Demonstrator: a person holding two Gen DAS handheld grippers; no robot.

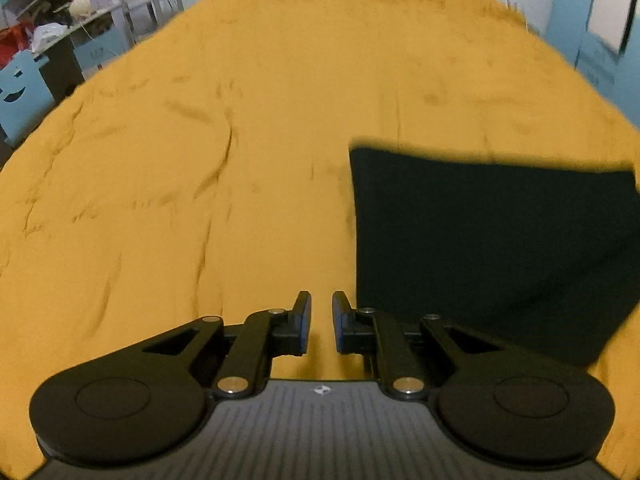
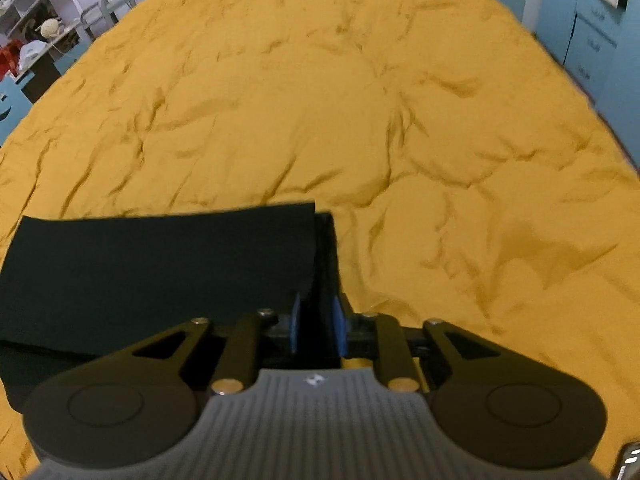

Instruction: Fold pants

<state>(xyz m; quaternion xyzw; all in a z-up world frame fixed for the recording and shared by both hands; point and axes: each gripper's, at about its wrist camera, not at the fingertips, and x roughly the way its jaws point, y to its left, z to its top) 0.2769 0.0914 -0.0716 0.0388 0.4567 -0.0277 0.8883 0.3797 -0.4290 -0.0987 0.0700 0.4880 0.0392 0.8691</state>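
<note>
A wrinkled mustard bedspread (image 2: 400, 120) carries the folded black pants (image 2: 160, 264) at its near edge: soft, limp, light, best pinched at corners or fold edges. The left gripper (image 1: 321, 316) stands slightly apart, empty; the right gripper (image 2: 318, 322) is parted over the pants' right edge, not visibly pinching.

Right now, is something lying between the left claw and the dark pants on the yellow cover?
Nothing visible. Only bare yellow cover lies between the left claw and the folded pants, which are just to its right. The claw holds nothing.
</note>
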